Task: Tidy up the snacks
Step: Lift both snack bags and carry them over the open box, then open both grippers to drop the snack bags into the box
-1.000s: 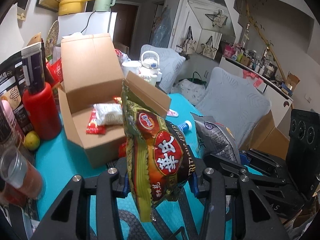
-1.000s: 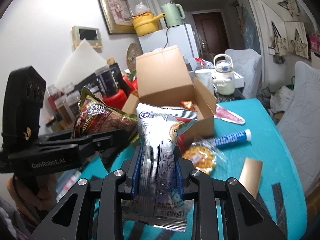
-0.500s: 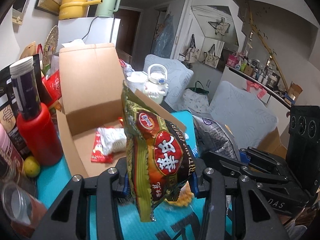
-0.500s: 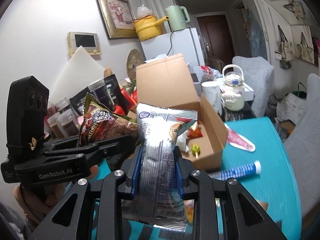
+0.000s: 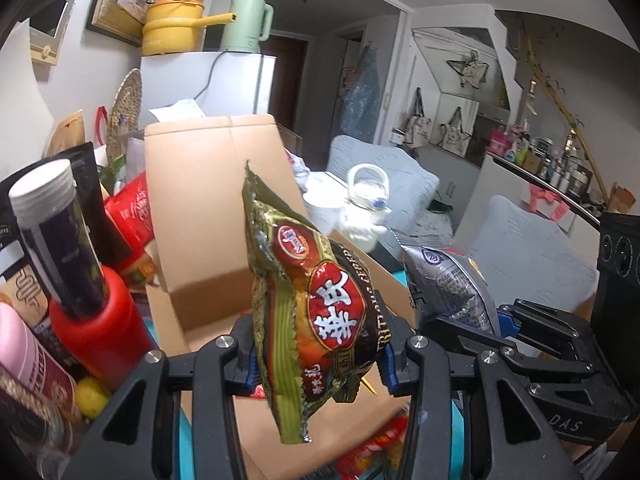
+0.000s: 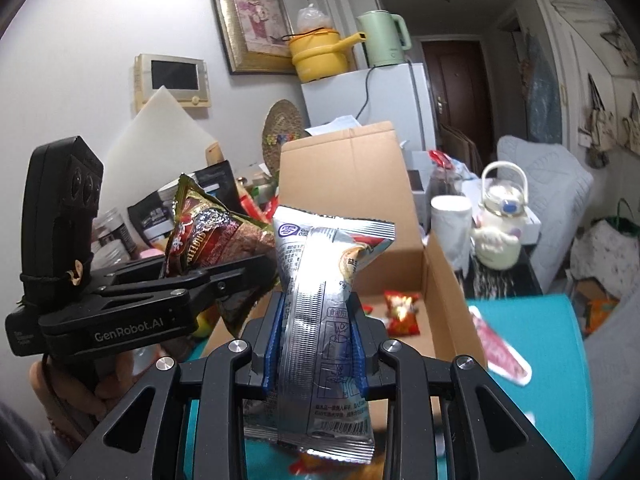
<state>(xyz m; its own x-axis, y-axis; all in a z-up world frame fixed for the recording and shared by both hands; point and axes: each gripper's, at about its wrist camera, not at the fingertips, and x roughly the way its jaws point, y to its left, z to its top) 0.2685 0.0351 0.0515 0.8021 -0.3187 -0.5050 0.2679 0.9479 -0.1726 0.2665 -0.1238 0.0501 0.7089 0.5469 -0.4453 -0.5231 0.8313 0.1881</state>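
Note:
My left gripper (image 5: pixel 318 364) is shut on a green and red snack bag (image 5: pixel 312 304), held upright over the near edge of the open cardboard box (image 5: pixel 216 208). My right gripper (image 6: pixel 316 340) is shut on a silver snack bag (image 6: pixel 324 320), also just in front of the cardboard box (image 6: pixel 348 184). A small red snack packet (image 6: pixel 402 312) lies on the box floor. From the right wrist view the left gripper (image 6: pixel 240 276) hangs at the left with its green and red bag (image 6: pixel 208 236); in the left wrist view the silver bag (image 5: pixel 452 284) shows at the right.
A red bottle (image 5: pixel 96 320) with a dark tube on it, a yellow fruit (image 5: pixel 92 396) and jars crowd the left of the box. A white teapot (image 6: pixel 500 232) and white cup (image 6: pixel 450 216) stand behind right. A flat red pouch (image 6: pixel 500 352) lies on the teal table (image 6: pixel 544 328).
Both grippers have moved forward toward the box with their bags; the box now looms larger and its inside lies right below them. Neither grip has changed.

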